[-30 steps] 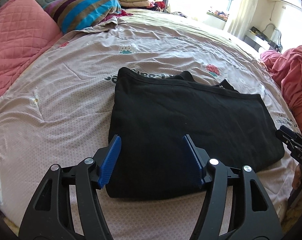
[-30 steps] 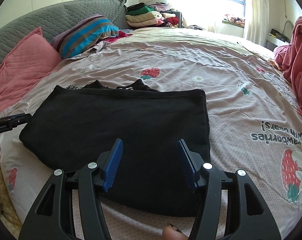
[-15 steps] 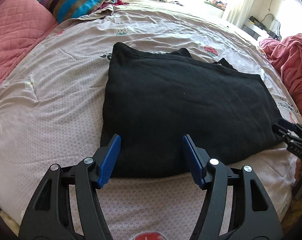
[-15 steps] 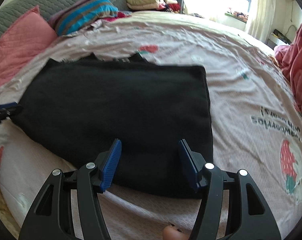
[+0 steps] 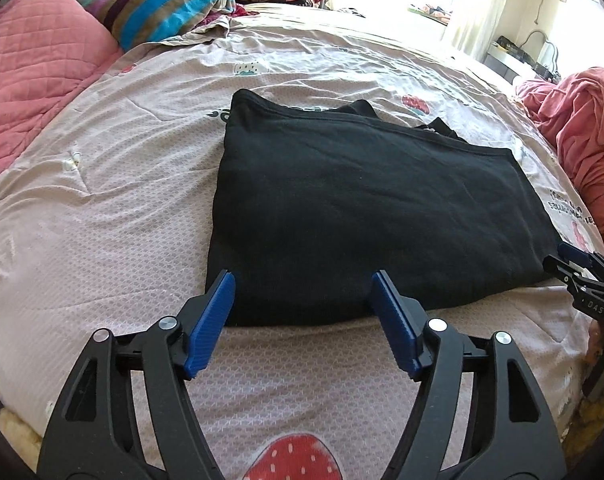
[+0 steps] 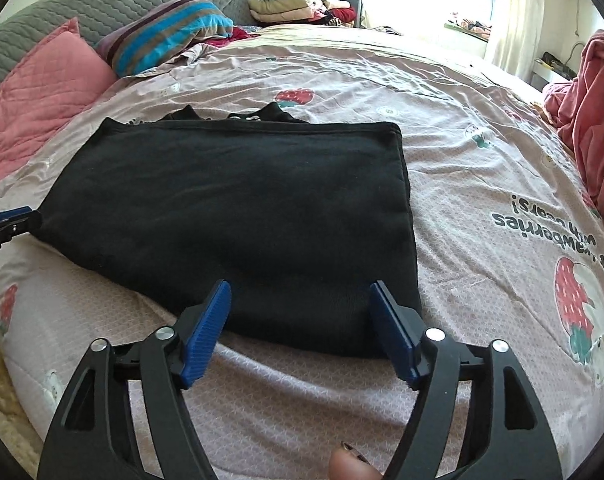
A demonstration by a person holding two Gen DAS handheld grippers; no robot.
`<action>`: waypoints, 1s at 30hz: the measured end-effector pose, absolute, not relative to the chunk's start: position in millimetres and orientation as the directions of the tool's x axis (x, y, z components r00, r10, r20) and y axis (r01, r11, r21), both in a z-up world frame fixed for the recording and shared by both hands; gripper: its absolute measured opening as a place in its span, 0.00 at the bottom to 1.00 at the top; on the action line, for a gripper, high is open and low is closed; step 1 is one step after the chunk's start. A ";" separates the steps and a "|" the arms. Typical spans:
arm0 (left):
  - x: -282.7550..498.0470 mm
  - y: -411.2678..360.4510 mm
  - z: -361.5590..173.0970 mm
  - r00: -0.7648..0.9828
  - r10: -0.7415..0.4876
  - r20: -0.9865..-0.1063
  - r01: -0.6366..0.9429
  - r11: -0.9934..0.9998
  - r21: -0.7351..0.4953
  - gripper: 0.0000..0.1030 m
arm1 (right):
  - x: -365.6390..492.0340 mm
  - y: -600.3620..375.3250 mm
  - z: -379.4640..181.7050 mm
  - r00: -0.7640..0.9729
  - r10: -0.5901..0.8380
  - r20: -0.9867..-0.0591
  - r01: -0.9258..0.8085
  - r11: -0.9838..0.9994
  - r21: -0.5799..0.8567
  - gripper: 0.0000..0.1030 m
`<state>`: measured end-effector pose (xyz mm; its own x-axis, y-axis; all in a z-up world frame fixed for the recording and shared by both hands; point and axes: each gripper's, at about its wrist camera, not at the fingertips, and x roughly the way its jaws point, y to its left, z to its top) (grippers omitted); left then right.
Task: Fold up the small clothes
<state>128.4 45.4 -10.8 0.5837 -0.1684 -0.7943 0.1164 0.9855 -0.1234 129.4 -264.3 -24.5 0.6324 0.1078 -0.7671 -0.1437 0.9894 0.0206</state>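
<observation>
Garment: a black top (image 5: 365, 216), folded into a broad rectangle, lies flat on the bed (image 5: 102, 216) near its front edge; parts of its neckline or straps poke out from under the far fold.
Bed cover: a pinkish-mauve quilt with a fine dotted weave, printed with strawberries and upside-down lettering on the right side in the right wrist view.
Left gripper (image 5: 303, 314): hangs above the near left corner of the top, tilted down toward it. Its blue fingers (image 5: 210, 326) stand apart and are opening wider; the near hem of the black cloth shows between their tips, but the pads do not press on it.
Right gripper (image 6: 302, 322): hangs above the near right corner of the top, also tilted down. Its blue fingers (image 6: 204, 332) stand apart and are spreading; the near edge of the cloth lies between them, unclamped.
Each gripper in the other's view: the right one shows at the far right edge of the left wrist view, just beside the top's corner; the left one shows at the far left edge of the right wrist view.
Person: a fingertip (image 6: 351, 466) shows at the bottom of the right wrist view.
Head of the bed: a pink quilted pillow (image 6: 34, 92), a striped pillow (image 6: 170, 32) and a grey quilted headboard (image 6: 102, 4).
Far corner: a stack of folded clothes (image 6: 294, 2).
Right side: a heap of pink-red fabric (image 5: 581, 128).
</observation>
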 end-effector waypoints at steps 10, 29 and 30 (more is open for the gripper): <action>119.3 52.6 -0.2 0.609 -0.145 -0.780 0.087 0.989 -0.116 0.79 | 122.1 -257.9 -8.8 0.655 0.123 -0.746 -0.153 0.988 0.028 0.87; 107.1 80.3 8.3 0.641 -0.100 -0.761 0.017 0.993 -0.116 0.91 | 120.9 -210.5 8.3 0.674 0.184 -0.715 -0.255 0.967 0.008 0.91; 106.7 82.3 8.2 0.642 -0.097 -0.761 0.012 0.993 -0.117 0.91 | 120.7 -206.1 8.5 0.674 0.190 -0.714 -0.264 0.965 0.008 0.91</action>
